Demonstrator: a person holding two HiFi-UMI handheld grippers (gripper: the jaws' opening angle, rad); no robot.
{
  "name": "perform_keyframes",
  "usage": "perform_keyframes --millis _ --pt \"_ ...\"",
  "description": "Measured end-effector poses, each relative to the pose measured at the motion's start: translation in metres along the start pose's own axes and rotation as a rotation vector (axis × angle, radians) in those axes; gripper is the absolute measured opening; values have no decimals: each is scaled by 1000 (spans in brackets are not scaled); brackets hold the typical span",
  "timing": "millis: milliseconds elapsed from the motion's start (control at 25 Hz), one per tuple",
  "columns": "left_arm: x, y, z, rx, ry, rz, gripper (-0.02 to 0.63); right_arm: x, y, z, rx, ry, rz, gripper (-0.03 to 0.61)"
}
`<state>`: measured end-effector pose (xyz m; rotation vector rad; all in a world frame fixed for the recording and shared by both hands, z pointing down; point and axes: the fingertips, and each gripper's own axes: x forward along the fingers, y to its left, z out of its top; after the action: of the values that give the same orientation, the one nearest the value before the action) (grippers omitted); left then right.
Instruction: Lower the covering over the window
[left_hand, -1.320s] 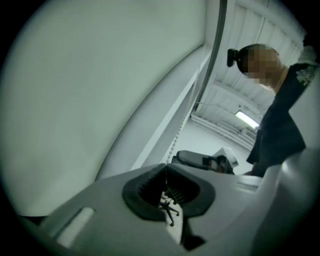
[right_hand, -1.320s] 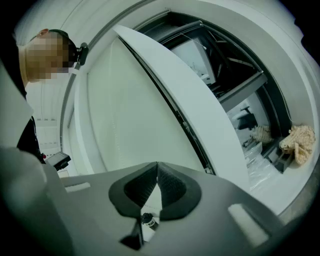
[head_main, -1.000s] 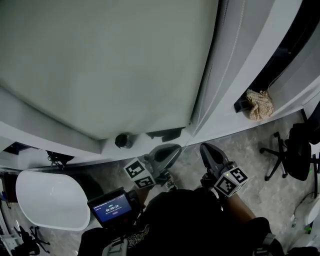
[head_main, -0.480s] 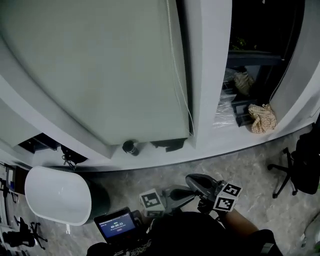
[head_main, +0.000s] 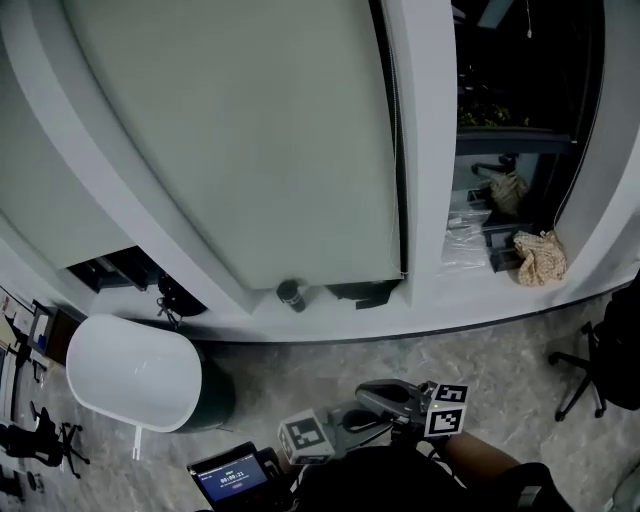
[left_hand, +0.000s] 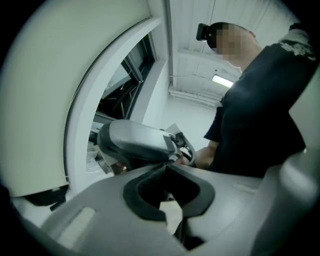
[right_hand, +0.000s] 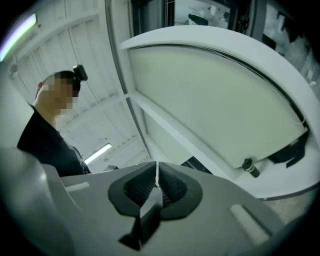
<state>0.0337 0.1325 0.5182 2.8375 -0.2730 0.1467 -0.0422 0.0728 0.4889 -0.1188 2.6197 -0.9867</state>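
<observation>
A pale grey-green roller blind (head_main: 250, 140) hangs over the left window, its bottom edge just above the white sill (head_main: 470, 300). Its cord (head_main: 399, 180) runs down the blind's right edge. The right window (head_main: 520, 110) is dark and uncovered. Both grippers are low, close to the person's body and far from the blind. My left gripper (head_main: 368, 418) is shut with nothing in it; its own view shows the pads (left_hand: 167, 172) together and the right gripper (left_hand: 140, 145) just ahead. My right gripper (head_main: 368, 390) is shut and empty, and its view looks up at the blind (right_hand: 210, 100).
On the sill stand a small dark bottle (head_main: 290, 295) and a dark object (head_main: 365, 293); a beige cloth (head_main: 540, 258) lies further right. A white tub (head_main: 130, 372) stands on the floor at the left. An office chair (head_main: 600, 370) is at the right, a lit screen (head_main: 230, 478) at the bottom.
The head view has tilted upward, showing more of the blind and the right window. Both grippers have sunk lower in the frame and drawn closer together; their jaws stay shut.
</observation>
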Motion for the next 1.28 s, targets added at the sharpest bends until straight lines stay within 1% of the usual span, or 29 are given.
perform_keyframes --millis 80,120,160,320,440,520,600,720,880,1040,1080,1160,1280 --pt "-12 -7 0 45 -9 23 0 10 12 -5 19 -18 20 43" --pt "-19 -10 -1 56 -18 36 0 16 17 -10 18 -20 18 49" --pt "-28 -12 -1 53 -31 50 0 24 21 -16 17 -21 8 73" --pt "-69 -23 -8 -7 -83 100 0 54 29 -46 36 -54 -62 89" --pt "-111 -37 -28 -65 -91 110 0 82 38 -85 35 -35 -120 48" --pt "-139 -48 -40 -113 -91 90 0 102 46 -110 40 -14 -153 40" --pt "-163 -61 -48 -132 -95 60 -2 118 57 -130 30 -10 -177 37" --pt "-186 -82 -53 -117 -100 21 -3 130 76 -148 1 -41 -197 34" --pt "-205 -106 -59 -88 -124 -33 -1 135 96 -164 -54 -78 -228 35" --pt "-202 -126 -58 -21 -151 -41 0 126 116 -166 -153 -84 -244 27" --pt "-200 -131 -59 -19 -152 -37 -2 122 120 -167 -171 -74 -257 18" --pt "-194 -139 -60 -53 -154 -39 -1 115 126 -169 -195 -56 -288 5" --pt "-177 -158 -56 -117 -148 -86 2 95 132 -165 -231 -66 -343 5"
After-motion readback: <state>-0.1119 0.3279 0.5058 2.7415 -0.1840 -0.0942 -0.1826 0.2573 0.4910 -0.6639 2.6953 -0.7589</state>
